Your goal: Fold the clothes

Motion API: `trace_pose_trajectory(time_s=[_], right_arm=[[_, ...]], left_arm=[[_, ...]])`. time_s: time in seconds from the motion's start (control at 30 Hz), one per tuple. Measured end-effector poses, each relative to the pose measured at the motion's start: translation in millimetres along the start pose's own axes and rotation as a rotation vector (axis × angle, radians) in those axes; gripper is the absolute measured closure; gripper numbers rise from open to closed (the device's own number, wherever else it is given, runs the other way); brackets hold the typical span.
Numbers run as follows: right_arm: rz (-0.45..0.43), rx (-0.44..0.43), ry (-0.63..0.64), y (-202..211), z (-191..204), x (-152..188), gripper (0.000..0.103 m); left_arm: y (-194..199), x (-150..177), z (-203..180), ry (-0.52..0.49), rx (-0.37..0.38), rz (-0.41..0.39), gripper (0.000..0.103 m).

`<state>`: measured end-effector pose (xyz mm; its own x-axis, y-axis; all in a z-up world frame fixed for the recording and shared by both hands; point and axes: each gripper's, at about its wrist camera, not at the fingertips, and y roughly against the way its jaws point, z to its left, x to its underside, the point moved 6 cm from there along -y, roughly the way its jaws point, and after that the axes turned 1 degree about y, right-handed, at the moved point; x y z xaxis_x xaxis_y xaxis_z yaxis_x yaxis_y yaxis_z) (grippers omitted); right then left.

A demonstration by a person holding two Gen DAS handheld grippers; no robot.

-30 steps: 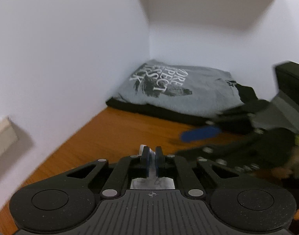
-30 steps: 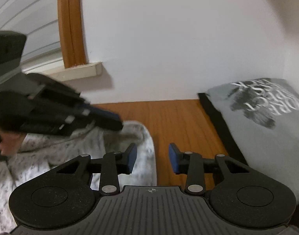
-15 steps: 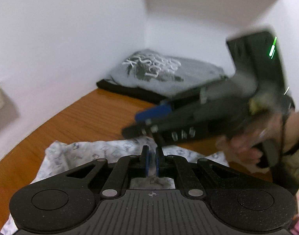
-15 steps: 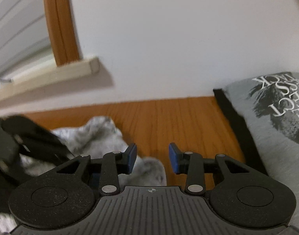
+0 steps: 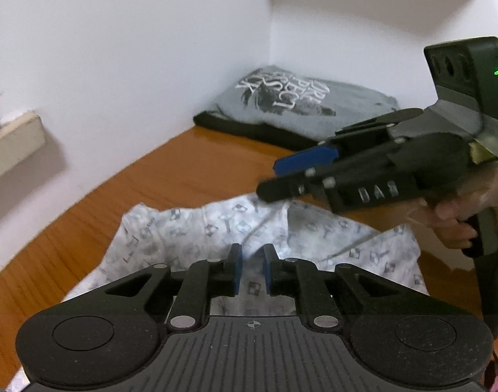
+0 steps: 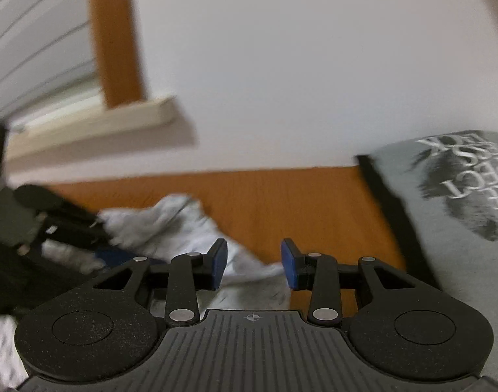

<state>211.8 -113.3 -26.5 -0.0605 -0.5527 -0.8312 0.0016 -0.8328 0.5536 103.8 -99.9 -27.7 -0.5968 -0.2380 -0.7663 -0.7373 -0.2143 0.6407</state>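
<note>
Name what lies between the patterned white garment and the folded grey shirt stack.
Only bare wooden tabletop separates the white garment from the grey shirt; both views show it. In the left wrist view the right claw hovers over that stretch.

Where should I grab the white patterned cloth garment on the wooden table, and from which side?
Probably by the raised far corner of the white patterned cloth garment, coming from the wall side of the wooden table. That edge lifts off the wood and lies bare, so a finger can slip under, while the middle lies flat and creased.
</note>
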Motion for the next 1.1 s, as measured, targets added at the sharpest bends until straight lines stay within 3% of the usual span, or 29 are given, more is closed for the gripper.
trace_pose_trajectory(time_s=[0.2, 0.4, 0.5, 0.7, 0.83, 0.93, 1.0, 1.1], right_arm=[[0.031, 0.111, 0.02, -2.2, -23.6, 10.3, 0.064], [-0.008, 0.106, 0.001, 23.5, -24.8, 16.1, 0.064], [-0.023, 0.09, -0.035, 42.5, -25.0, 27.4, 0.063], [-0.038, 0.09, -0.054, 77.6, -18.9, 54.3, 0.059], [-0.048, 0.075, -0.074, 85.9, -13.5, 62.9, 0.058], [-0.058, 0.07, -0.072, 84.2, -8.0, 65.0, 0.058], [-0.057, 0.065, -0.068, 81.6, -4.6, 66.6, 0.058], [-0.053, 0.063, -0.057, 76.9, 0.6, 68.6, 0.058]], left_arm=[[-0.7, 1.3, -7.3, -0.01, 0.048, 0.004, 0.089], [-1.1, 2.8, -13.3, -0.014, 0.053, 0.011, 0.089], [1.1, 1.7, -15.7, -0.009, 0.062, 0.007, 0.073], [4.4, 3.0, -25.5, -0.021, 0.068, 0.007, 0.065], [7.7, 2.8, -30.5, -0.046, 0.045, -0.001, 0.065], [21.8, -0.6, -32.1, -0.057, 0.034, -0.049, 0.065], [33.9, -0.6, -35.4, -0.055, 0.068, -0.079, 0.073], [32.2, 4.4, -41.6, -0.088, 0.075, -0.041, 0.075]])
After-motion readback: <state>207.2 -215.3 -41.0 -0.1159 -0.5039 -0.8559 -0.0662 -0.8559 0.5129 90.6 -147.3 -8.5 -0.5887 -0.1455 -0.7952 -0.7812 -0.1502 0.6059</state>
